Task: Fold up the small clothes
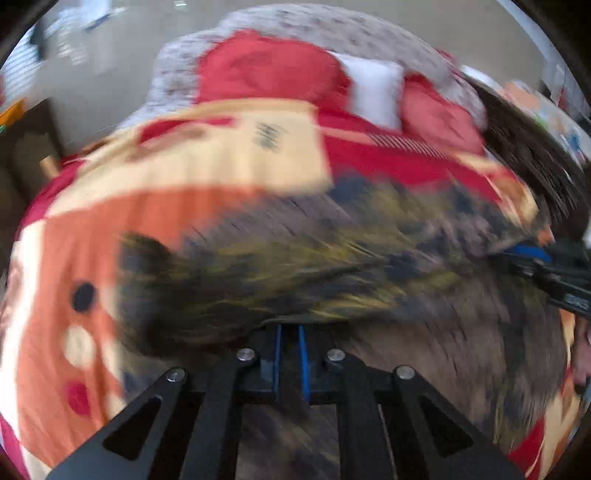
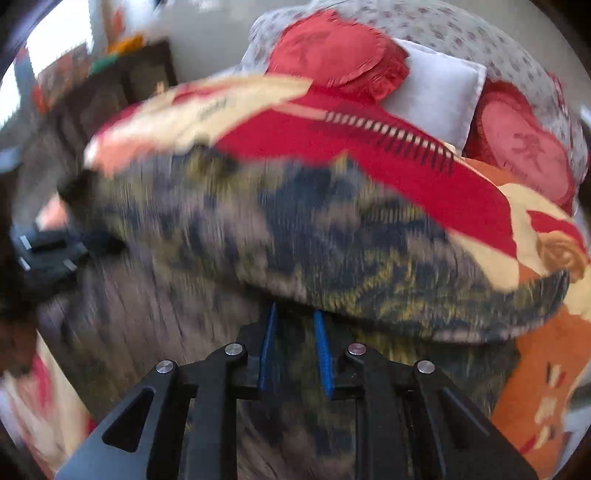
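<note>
A dark patterned garment point(image 1: 332, 258), brown with navy and yellow marks, is stretched across a red, orange and cream bedspread point(image 1: 110, 206). My left gripper point(image 1: 290, 328) is shut on the garment's near edge. My right gripper point(image 2: 295, 317) is shut on another part of the same garment point(image 2: 295, 236), whose edge drapes over its blue pads. The right gripper also shows at the right edge of the left wrist view point(image 1: 546, 262); the left gripper shows at the left edge of the right wrist view point(image 2: 48, 251). Both views are motion-blurred.
Two red round cushions point(image 2: 336, 51) and a white pillow point(image 2: 439, 99) lie at the head of the bed against a floral grey cover point(image 2: 480, 33). A dark wooden cabinet point(image 2: 144, 74) stands to the left of the bed.
</note>
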Demonstrator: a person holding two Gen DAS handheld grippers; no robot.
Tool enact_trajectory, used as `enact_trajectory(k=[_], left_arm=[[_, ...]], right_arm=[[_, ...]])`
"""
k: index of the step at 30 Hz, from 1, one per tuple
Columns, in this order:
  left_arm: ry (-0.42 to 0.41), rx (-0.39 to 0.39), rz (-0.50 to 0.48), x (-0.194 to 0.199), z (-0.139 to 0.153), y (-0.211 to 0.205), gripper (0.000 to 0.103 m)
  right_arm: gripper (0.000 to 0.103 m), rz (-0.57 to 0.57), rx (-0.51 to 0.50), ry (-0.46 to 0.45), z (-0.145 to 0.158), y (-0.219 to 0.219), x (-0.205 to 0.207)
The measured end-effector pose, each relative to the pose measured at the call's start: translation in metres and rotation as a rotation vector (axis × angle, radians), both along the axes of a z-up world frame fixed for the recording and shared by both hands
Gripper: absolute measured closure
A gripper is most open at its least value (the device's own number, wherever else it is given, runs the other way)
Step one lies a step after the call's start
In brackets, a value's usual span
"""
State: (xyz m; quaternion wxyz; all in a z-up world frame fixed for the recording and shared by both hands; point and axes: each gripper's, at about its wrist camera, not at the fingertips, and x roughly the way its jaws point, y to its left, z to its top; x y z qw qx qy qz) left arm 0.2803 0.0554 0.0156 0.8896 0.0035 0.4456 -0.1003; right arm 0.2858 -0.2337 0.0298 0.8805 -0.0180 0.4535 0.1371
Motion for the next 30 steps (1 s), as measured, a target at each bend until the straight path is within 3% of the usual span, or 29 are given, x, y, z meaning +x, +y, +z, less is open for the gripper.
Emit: enact_trajectory(k=[4,7,10,15,20,22,23,25,30], left_arm=[[-0.126,0.063,0.167,0.032,0.042,0.037,0.09],[-0.182,-0.031,0.203,0.028,0.066,0.066,0.081],[-0.225,-0.041,0.213,0.012,0.07,0.078,0.071],[-0.165,-0.086,0.107,0.001,0.048,0.04,0.071],[-0.069,-0.028,0.038,0.021,0.011,-0.017,0.067],[-0.084,0.036,0.042,0.029,-0.002,-0.03,0.064],[-0.1,0.023,0.059,0.032,-0.006,-0.029,0.061],[-0.112,-0.01,0.081,0.034,-0.011,-0.023,0.059],[-0.204,0.055,0.077,0.028,-0.021,-0.031,0.058]], right_arm=[[0.103,-0.187,0.12,-0.23,0.05,-0.039,0.009],[0.103,-0.233,0.238,-0.24,0.059,-0.066,0.002],[0.103,-0.237,0.209,-0.272,0.057,-0.086,-0.014],[0.103,-0.319,0.208,-0.23,0.034,-0.109,-0.027],[0.103,-0.203,0.159,-0.132,0.005,-0.081,0.005],[0.103,-0.206,0.062,-0.103,-0.009,-0.069,0.023],[0.103,-0.228,0.015,-0.096,-0.017,-0.068,0.029],[0.103,-0.289,0.031,-0.103,-0.031,-0.077,0.041],[0.103,-0.312,-0.015,-0.103,-0.044,-0.077,0.051]])
